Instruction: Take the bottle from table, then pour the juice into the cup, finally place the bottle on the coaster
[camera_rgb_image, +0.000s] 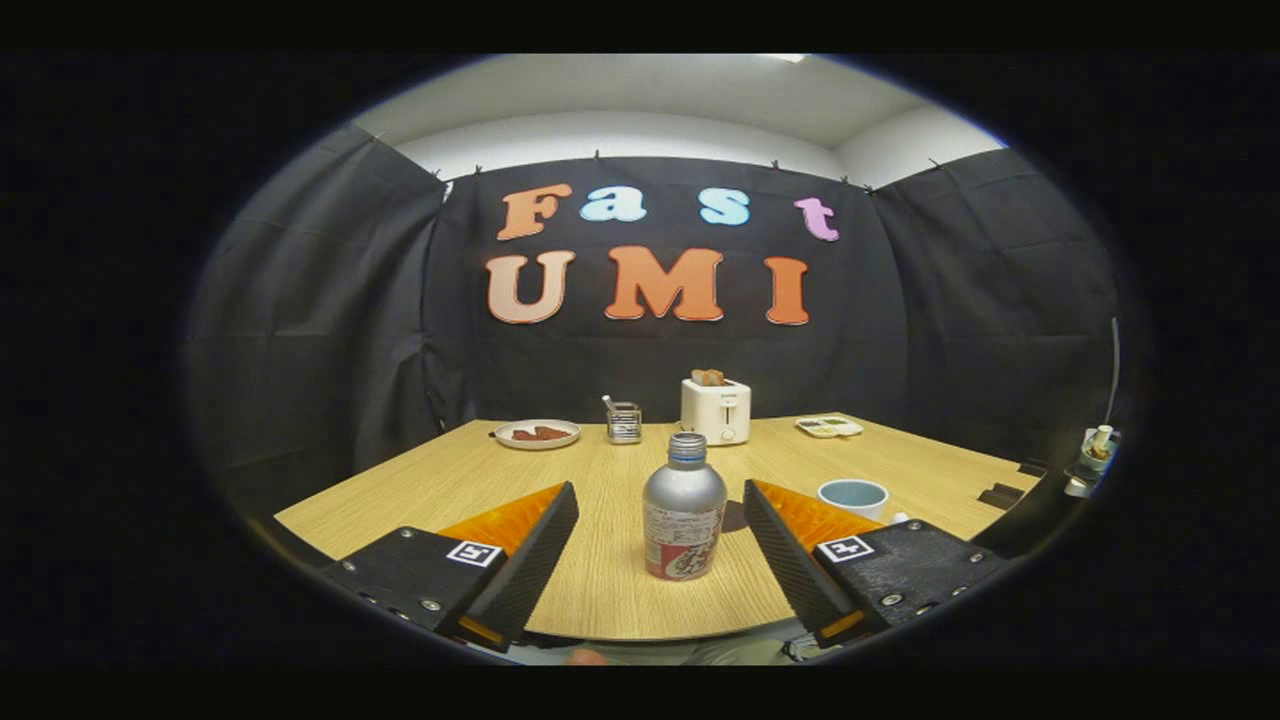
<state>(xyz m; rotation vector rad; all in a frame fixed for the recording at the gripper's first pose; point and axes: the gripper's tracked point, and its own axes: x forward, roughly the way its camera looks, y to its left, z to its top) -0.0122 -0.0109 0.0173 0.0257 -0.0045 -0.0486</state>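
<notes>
A silver metal bottle (684, 508) with a printed label and an open neck stands upright on the wooden table (450, 480). It is between my two fingers, slightly nearer the right one, with a gap on each side. My gripper (660, 492) is open and touches nothing. A pale blue cup (853, 497) stands on the table just beyond the right finger. A dark round coaster (735, 516) peeks out between the bottle and the right finger, mostly hidden.
At the table's far side stand a white toaster (716, 409) with bread in it, a small wire holder (624, 421), a plate (538, 434) with food to the left, and a flat white tray (829, 426) to the right.
</notes>
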